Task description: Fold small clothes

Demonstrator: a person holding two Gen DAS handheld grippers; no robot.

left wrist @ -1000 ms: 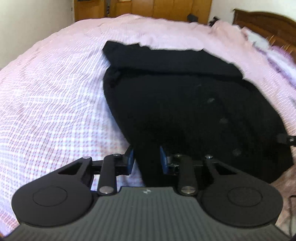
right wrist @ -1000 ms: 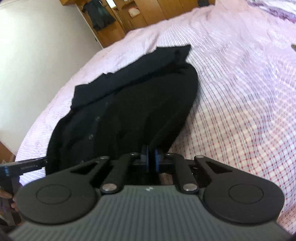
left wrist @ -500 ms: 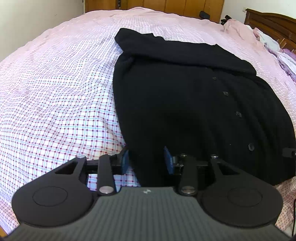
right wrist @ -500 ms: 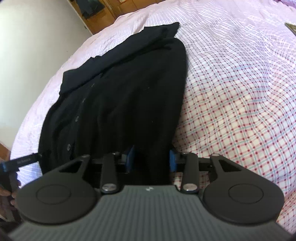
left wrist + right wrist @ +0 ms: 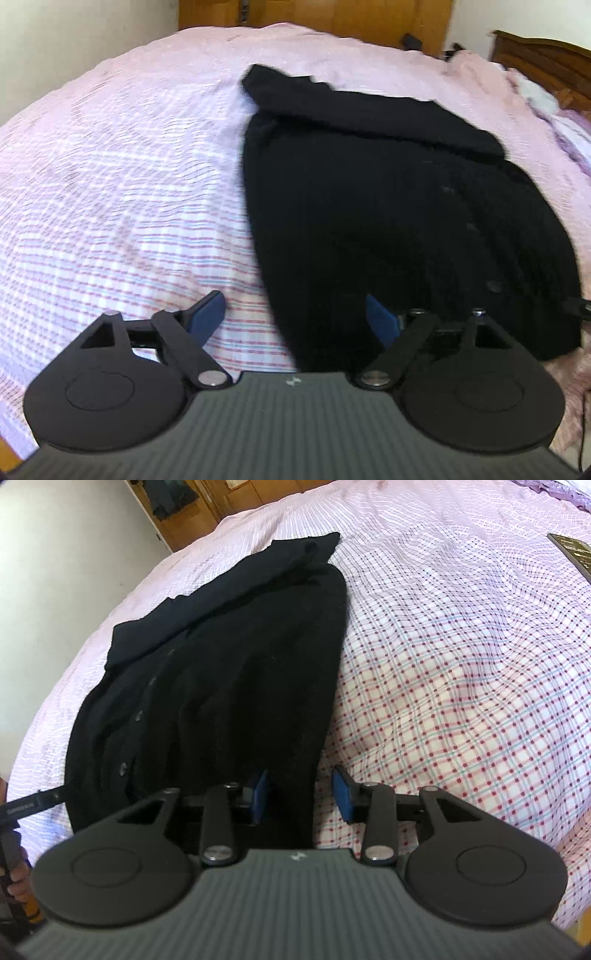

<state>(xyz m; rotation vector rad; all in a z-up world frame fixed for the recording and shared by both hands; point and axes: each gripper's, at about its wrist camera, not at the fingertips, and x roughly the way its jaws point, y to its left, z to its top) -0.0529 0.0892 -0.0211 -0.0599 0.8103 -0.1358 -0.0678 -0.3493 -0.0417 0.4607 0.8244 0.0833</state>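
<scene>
A black buttoned cardigan (image 5: 388,221) lies flat on the pink checked bedspread (image 5: 129,203), with a sleeve folded across its far end. My left gripper (image 5: 295,314) is wide open over the garment's near left corner, holding nothing. In the right wrist view the cardigan (image 5: 229,686) fills the left half. My right gripper (image 5: 301,794) is open, its blue pads (image 5: 341,794) straddling the near right corner of the cloth without pinching it. The tip of the left gripper (image 5: 33,801) shows at the left edge.
Wooden wardrobe doors (image 5: 332,14) stand beyond the bed. A wooden headboard (image 5: 546,59) and bunched bedding (image 5: 535,96) are at the far right. A flat dark object (image 5: 572,550) lies on the bedspread (image 5: 461,646) at the right. White wall (image 5: 55,554) flanks the bed.
Both grippers have opened: the right let go of the cardigan's corner it pinched a second ago, and the left spread much wider. The cardigan now lies flat on the bed.
</scene>
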